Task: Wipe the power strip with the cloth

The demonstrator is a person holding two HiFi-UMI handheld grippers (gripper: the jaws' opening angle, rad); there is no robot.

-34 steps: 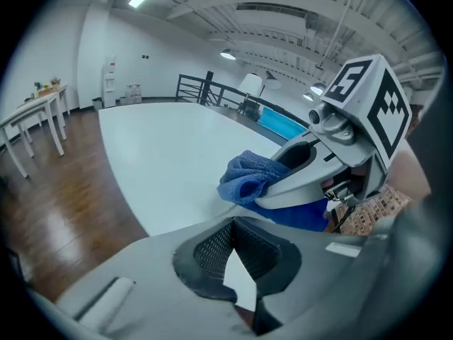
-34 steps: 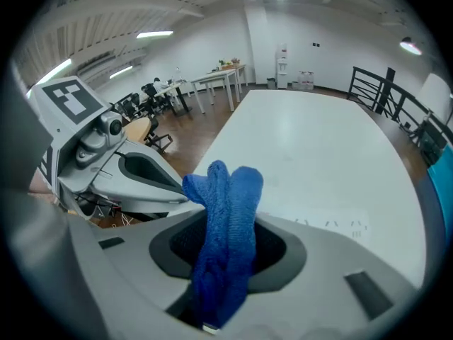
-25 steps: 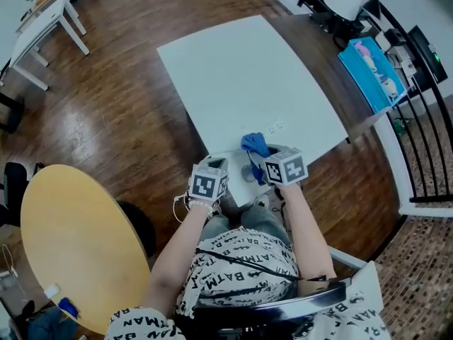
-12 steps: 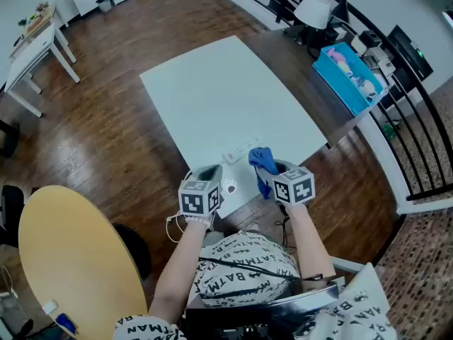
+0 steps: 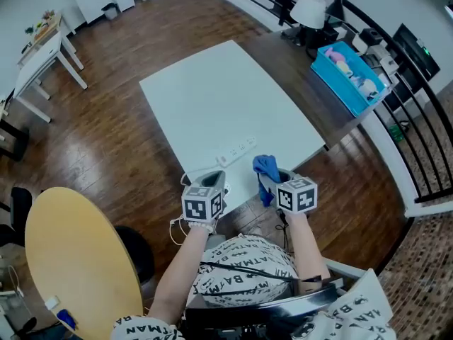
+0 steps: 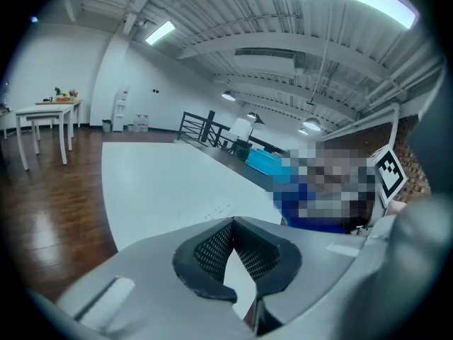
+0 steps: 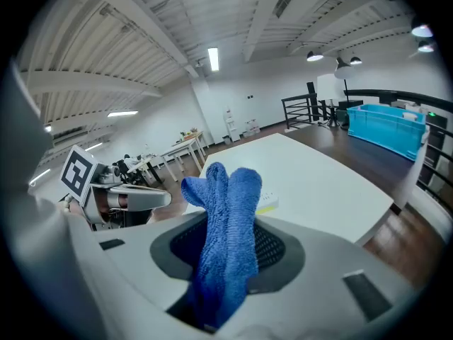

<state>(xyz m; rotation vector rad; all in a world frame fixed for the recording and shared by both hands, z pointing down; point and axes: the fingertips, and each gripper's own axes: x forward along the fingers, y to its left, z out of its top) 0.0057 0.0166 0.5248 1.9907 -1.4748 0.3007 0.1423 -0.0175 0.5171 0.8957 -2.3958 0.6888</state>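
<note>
As right gripper (image 7: 228,257) pinches it, bunched terry cloth (image 7: 230,190), slim power strip (image 5: 237,148)

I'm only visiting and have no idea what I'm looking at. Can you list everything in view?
table: one, white, middle of the wood floor
power strip: one, white, on that table towards its near edge
cloth: one, blue, pinched in the right gripper
round table: one, yellow, lower left
small table: one, white, upper left
desk: one, dark, right of the white table
bin: one, blue, on the desk
lamp: one, white, at the desk's far end
left gripper: one, grey, jaws together, nothing in them
right gripper: one, grey, shut on the cloth
</note>
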